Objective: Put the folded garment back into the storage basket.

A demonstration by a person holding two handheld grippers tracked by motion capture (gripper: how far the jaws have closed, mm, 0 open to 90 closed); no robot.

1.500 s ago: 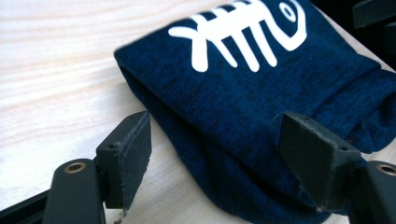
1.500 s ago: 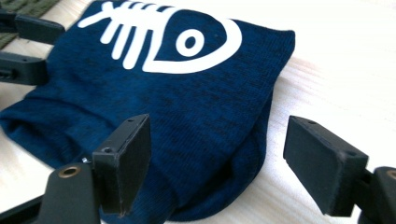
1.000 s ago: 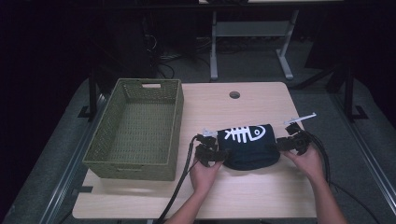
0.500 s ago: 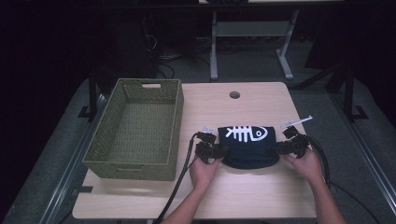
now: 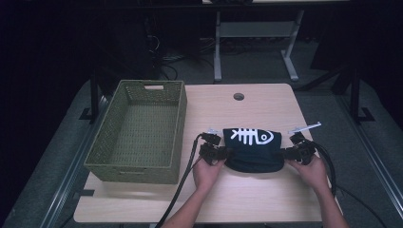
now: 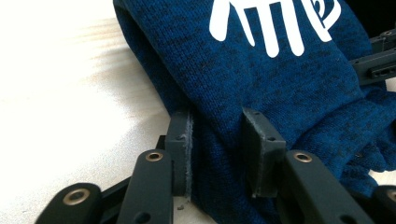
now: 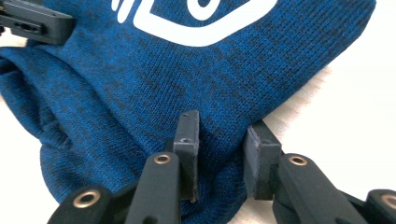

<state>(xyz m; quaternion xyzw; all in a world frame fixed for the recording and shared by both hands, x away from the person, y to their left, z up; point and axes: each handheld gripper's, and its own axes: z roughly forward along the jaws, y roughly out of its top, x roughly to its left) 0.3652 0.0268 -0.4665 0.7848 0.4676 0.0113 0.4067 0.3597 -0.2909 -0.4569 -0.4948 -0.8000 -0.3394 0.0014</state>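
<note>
**Both grippers pinched on the fish-bone sweater**

Broad pale wood-grain table [image 5: 247, 199] with a round cable hole near the far edge. On its left part, a large olive-green woven rectangular basket [image 5: 138, 133], one long side near the table's middle.

Right of the basket, toward the near edge: a folded dark blue knitted sweater with a white fish-skeleton print [image 5: 253, 148], lying flat on the tabletop, print facing up, well apart from the basket.

At the sweater's left end, the left gripper [image 5: 219, 154], black, two-jawed, held in the left hand [image 5: 207, 172]. Jaws just drawn together, now narrow; in the left gripper view, a fold of blue knit [image 6: 219, 154] clamped between the pads.

At the sweater's right end, the right gripper [image 5: 288, 154], held in the right hand [image 5: 311, 172]. Jaws likewise just closed in; in the right gripper view, a corner of the knit [image 7: 219, 140] squeezed between the pads.

Thick black cables trailing from each gripper toward the near table edge.
</note>
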